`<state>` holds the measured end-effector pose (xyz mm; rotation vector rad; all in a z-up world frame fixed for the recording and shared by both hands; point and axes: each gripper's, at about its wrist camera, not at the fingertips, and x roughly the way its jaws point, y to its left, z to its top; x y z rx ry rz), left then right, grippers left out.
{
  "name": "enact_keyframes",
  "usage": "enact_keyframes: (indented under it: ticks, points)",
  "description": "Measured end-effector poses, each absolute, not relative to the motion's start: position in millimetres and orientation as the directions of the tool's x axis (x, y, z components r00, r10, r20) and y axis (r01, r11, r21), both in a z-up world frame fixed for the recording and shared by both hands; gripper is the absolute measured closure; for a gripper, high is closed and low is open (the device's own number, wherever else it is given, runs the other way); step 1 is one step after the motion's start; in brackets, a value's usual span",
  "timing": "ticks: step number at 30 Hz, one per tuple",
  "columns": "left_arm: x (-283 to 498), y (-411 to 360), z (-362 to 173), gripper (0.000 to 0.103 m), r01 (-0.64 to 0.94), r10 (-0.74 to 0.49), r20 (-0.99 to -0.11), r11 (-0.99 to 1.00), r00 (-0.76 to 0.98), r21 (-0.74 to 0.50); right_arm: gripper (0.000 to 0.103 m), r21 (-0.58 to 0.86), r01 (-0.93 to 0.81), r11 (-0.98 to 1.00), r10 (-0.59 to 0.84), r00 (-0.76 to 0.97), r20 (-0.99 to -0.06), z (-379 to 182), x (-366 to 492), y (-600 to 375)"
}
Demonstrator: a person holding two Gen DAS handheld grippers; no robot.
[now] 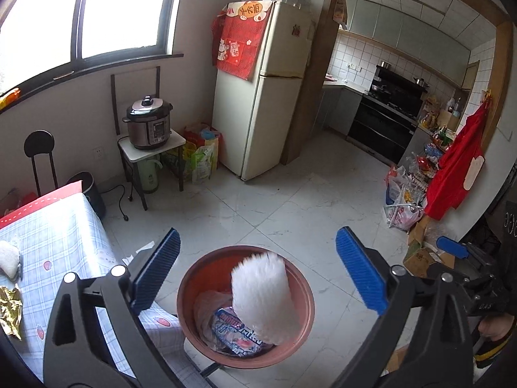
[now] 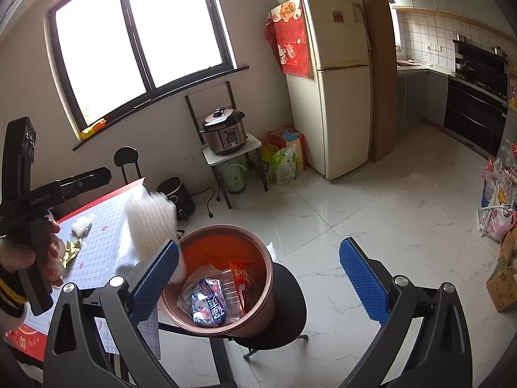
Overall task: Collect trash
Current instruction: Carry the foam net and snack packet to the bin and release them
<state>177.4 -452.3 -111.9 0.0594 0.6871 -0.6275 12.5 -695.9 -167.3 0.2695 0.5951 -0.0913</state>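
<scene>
A red-brown round bin stands on a black stool beside the table; in the right wrist view the bin holds wrappers and a clear plastic tub. A white foam fruit net is in mid-air over the bin, blurred, touching neither gripper; it also shows in the right wrist view. My left gripper is open above the bin. My right gripper is open and empty over the bin. A gold wrapper and a white wad lie on the checked tablecloth.
The table with a checked cloth is at left. A pressure cooker sits on a small stand by the wall, next to a fridge. Bags and boxes line the right wall. White tiled floor lies beyond the bin.
</scene>
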Motion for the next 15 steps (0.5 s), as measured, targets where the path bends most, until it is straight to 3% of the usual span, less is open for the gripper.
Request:
enact_keyframes:
  ticks: [8,15]
  points:
    - [171,-382,-111,0.006,0.393,-0.402,-0.623,0.905,0.671,-0.161,0.005,0.229,0.121,0.966,0.025,0.836,-0.548,-162,23,-684]
    - [129,-271,-112,0.006,0.132,-0.199,-0.598,0.979,0.776,-0.155,0.005,0.262,0.053,0.964,0.097,0.844,-0.528,-158,46,-659]
